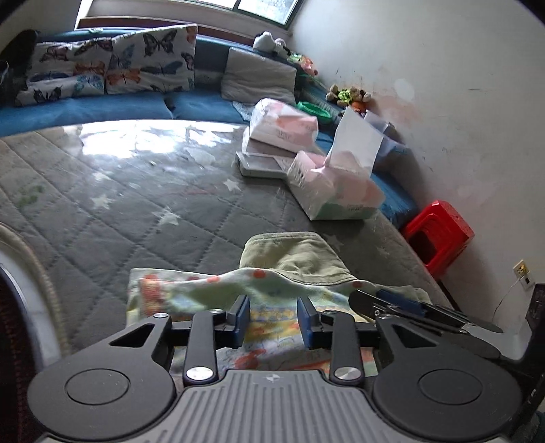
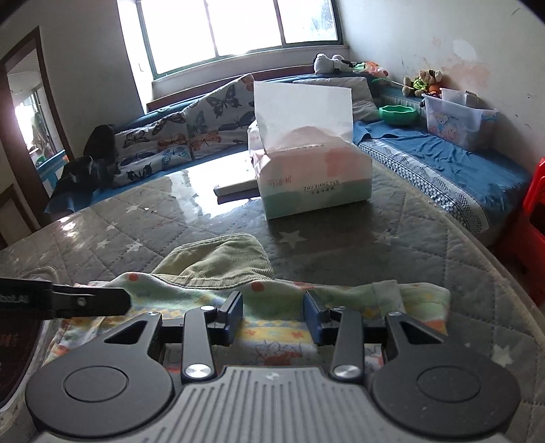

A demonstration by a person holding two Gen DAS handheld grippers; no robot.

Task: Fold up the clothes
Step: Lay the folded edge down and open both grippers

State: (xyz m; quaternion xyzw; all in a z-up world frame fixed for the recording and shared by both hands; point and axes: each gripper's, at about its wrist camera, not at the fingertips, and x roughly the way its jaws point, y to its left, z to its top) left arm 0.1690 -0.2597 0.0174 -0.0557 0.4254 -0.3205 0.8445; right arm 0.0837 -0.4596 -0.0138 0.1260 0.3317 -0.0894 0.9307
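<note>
A pale patterned garment (image 1: 204, 293), printed with orange dots and small coloured figures, lies crumpled at the near edge of a grey quilted mat with white stars (image 1: 136, 191); a green corduroy garment (image 1: 299, 255) rests against its far side, partly under the raised fold of the printed cloth. The left gripper (image 1: 273, 318) hangs low over the printed garment with its jaws spread, blue pads apart and no cloth pinched between them, though motion blur makes contact with the fabric below hard to judge. The right gripper (image 2: 273, 315) stands just beside it, to its right, likewise over the printed cloth, jaws spread and empty; each gripper's black finger enters the other's view from the side. Farther out on the mat stands an opened pack of tissues (image 2: 313, 180) with a white sheet rising from its slot, a second wrapped tissue pack (image 1: 282, 126) behind it resting on a flat white board (image 1: 259, 167). Beyond the mat runs a blue bench cushion (image 2: 442, 160) carrying butterfly-print pillows (image 1: 112, 64), a grey pillow (image 1: 259, 76), a green bowl (image 2: 398, 114), a clear plastic bin (image 2: 456, 119) and several soft toys (image 2: 422, 81). A red plastic stool (image 1: 439, 235) stands by the stained white wall (image 1: 442, 85), and a window (image 2: 238, 27) lights the room.
</note>
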